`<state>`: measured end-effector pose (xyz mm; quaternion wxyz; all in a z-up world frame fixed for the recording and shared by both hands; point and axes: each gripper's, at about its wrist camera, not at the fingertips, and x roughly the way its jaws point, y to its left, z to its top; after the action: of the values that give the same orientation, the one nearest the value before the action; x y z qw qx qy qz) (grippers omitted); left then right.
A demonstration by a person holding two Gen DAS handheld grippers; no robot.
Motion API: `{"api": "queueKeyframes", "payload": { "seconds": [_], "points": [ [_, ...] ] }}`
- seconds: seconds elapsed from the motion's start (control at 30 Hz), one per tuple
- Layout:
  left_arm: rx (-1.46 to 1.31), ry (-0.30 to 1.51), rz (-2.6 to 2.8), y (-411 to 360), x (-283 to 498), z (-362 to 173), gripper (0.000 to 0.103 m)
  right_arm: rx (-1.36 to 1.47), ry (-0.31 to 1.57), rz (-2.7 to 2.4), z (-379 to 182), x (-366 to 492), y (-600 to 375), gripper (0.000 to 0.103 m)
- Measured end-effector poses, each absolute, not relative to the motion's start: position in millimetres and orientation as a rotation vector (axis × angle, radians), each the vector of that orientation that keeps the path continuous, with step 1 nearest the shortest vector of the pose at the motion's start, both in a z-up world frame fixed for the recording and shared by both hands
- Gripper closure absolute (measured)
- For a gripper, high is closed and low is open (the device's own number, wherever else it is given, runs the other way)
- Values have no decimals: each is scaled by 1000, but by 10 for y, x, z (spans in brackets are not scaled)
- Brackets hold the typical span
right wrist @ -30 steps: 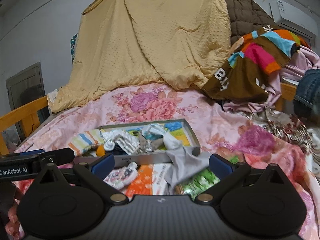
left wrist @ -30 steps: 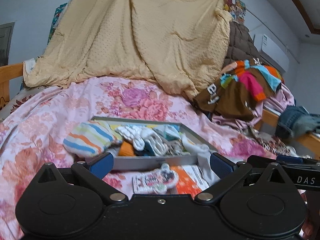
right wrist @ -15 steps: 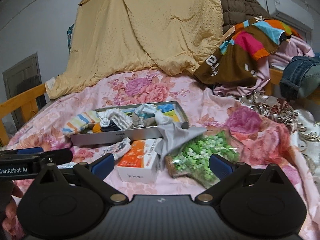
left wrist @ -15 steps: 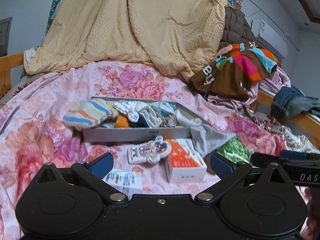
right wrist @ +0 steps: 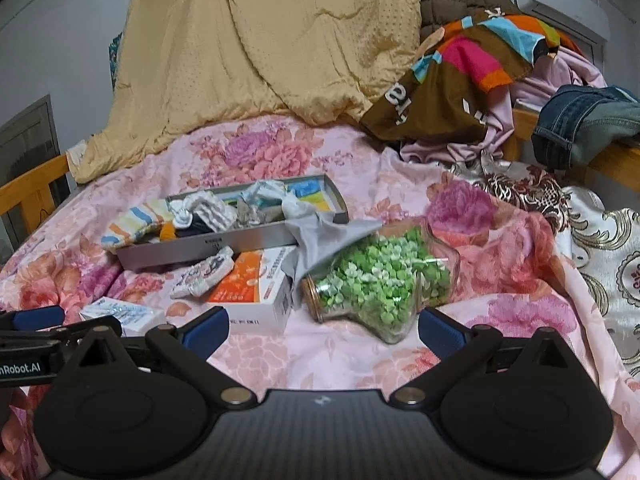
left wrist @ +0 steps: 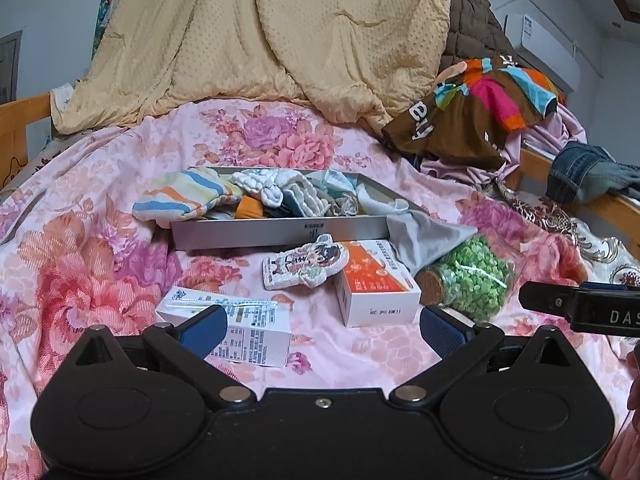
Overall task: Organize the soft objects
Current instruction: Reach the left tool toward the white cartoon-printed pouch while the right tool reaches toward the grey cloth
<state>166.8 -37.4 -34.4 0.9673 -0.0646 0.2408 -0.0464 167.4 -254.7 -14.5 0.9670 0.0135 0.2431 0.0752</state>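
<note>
Spilling over the near wall of the grey tray [left wrist: 280,231], the striped sock [left wrist: 184,197] and grey cloth [left wrist: 424,236] hide much of the socks heaped inside, and the print on the orange box [left wrist: 374,282] is too small to read. Both the left gripper [left wrist: 320,330] and right gripper [right wrist: 320,330] hang wide apart, holding nothing. Compared with a second ago both views sit farther back, so the white carton [left wrist: 240,330] and jar of green stars [right wrist: 384,280] now show in full.

Matt metal tray [left wrist: 280,232], cloth socks [left wrist: 188,196], glossy glass jar [right wrist: 384,284]
</note>
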Motion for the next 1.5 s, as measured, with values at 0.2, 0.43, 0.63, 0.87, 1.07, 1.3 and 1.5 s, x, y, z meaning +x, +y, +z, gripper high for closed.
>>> {"api": "queueKeyframes", "payload": {
  "seconds": [0.2, 0.43, 0.63, 0.87, 1.07, 1.3, 1.5],
  "points": [
    [-138, 508, -76, -354, 1694, -381, 1, 7, 533, 152, -196, 1731, -2494, 0],
    [-145, 519, -53, -321, 1727, -430, 1, -8, 537, 173, -219, 1750, -2442, 0],
    [-161, 529, -35, -286, 1755, -469, 1, 0, 542, 189, -231, 1784, -2428, 0],
    [-216, 534, -26, -233, 1773, -472, 1, 10, 539, 211, -242, 1814, -2399, 0],
    [-231, 525, -10, -210, 1788, -459, 1, 38, 528, 218, -260, 1860, -2404, 0],
    [-240, 518, 9, -166, 1845, -475, 1, 38, 478, 216, -273, 1938, -2377, 0],
    [-256, 530, 21, -135, 1914, -523, 1, 16, 444, 204, -293, 2034, -2336, 0]
  ]
}}
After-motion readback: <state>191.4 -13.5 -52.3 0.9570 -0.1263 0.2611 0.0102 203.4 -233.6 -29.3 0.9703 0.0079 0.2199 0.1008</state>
